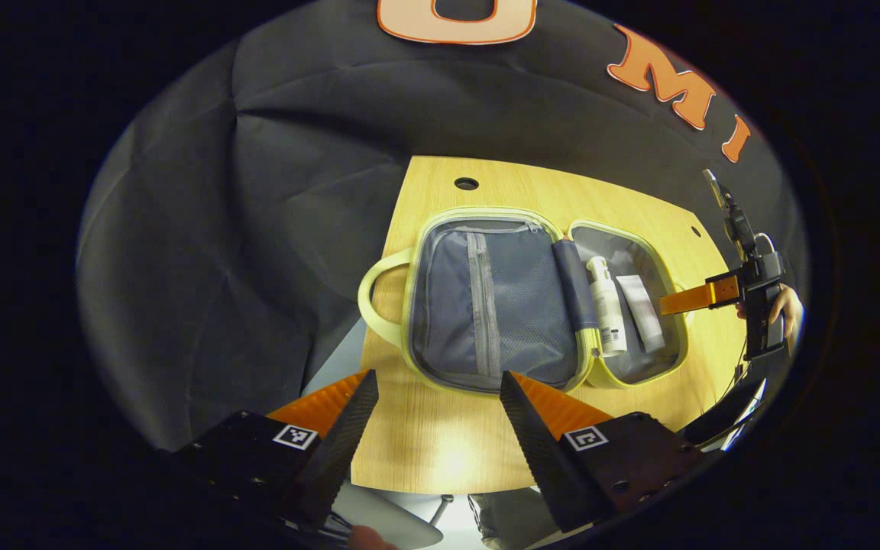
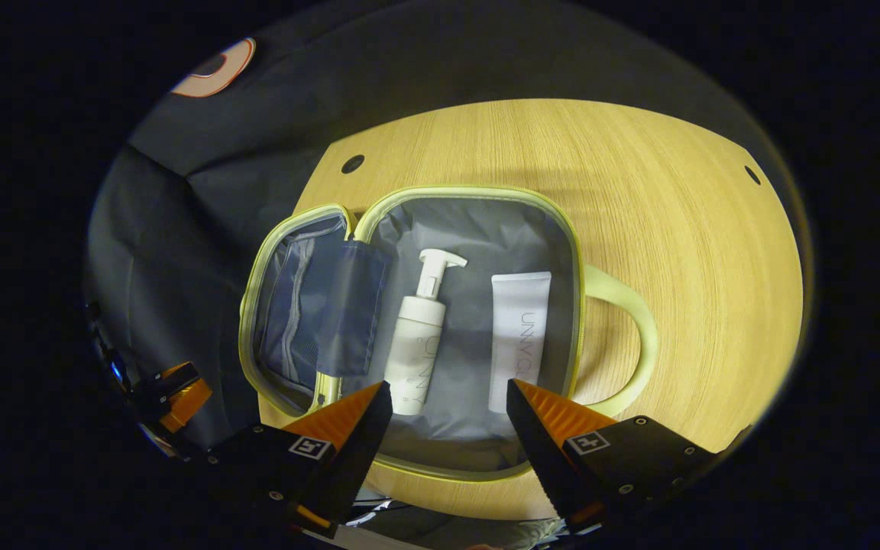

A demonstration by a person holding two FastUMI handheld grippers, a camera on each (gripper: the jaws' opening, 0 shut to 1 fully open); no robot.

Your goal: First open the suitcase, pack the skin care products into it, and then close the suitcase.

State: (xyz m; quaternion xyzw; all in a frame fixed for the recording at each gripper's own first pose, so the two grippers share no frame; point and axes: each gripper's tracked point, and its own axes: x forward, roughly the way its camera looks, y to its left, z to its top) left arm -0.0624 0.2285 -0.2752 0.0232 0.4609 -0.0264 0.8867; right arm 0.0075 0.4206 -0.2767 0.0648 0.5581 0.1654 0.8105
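On the table (image 2: 684, 229), the suitcase (image 2: 409, 321) lies open (pump bottle (image 2: 417, 344) beside tube (image 2: 518, 340)); both grippers (image 1: 436, 382) (image 2: 448, 393) gape wide, seemingly empty.

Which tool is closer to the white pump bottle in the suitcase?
The right tool: it hovers over the suitcase half holding the pump bottle, its jaws open just short of the bottle's base. The left tool hangs back beyond the mesh-pocket half.
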